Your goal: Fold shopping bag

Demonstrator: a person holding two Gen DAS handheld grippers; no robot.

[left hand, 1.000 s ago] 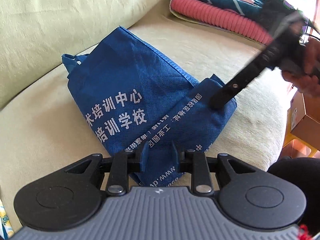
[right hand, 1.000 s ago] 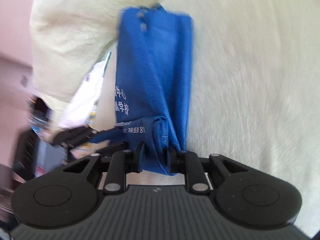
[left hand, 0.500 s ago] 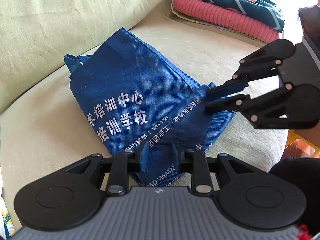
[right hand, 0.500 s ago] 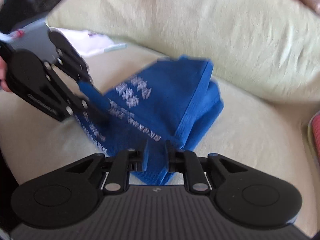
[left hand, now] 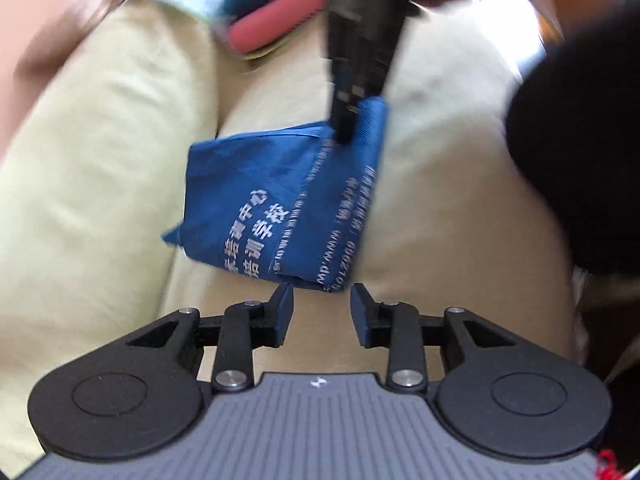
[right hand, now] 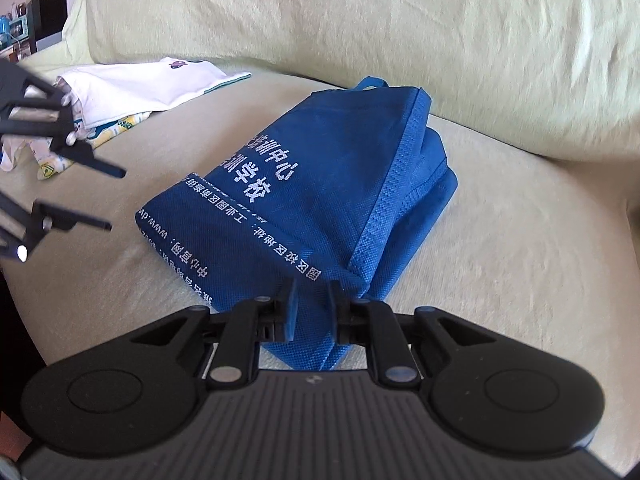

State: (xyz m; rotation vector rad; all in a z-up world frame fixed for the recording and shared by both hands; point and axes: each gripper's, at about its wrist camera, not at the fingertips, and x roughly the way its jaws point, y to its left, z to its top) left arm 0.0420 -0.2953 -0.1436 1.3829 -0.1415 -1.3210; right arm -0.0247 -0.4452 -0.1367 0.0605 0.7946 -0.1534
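Bag: a blue shopping bag with white printed characters is seen lying folded over on the seat of a pale yellow-green sofa, just in front of the back cushion; a handle loop is seen at its far end.
Bag, near corner: a corner of the fabric is pinched between the fingers of the right gripper; its jaws are closed on the cloth.
Bag, left-wrist view: the same bag is shown blurred, its near edge just beyond the left fingertips.
Left gripper: the left gripper is seen with jaws parted and opening; nothing is held between them. In the right-wrist view it is seen at the left, apart from the bag.
Right gripper, far view: its dark fingers are seen set on the bag's far corner.
Left of bag: white printed laundry is piled on the seat.
Far end: folded red and teal textiles are stacked, blurred.
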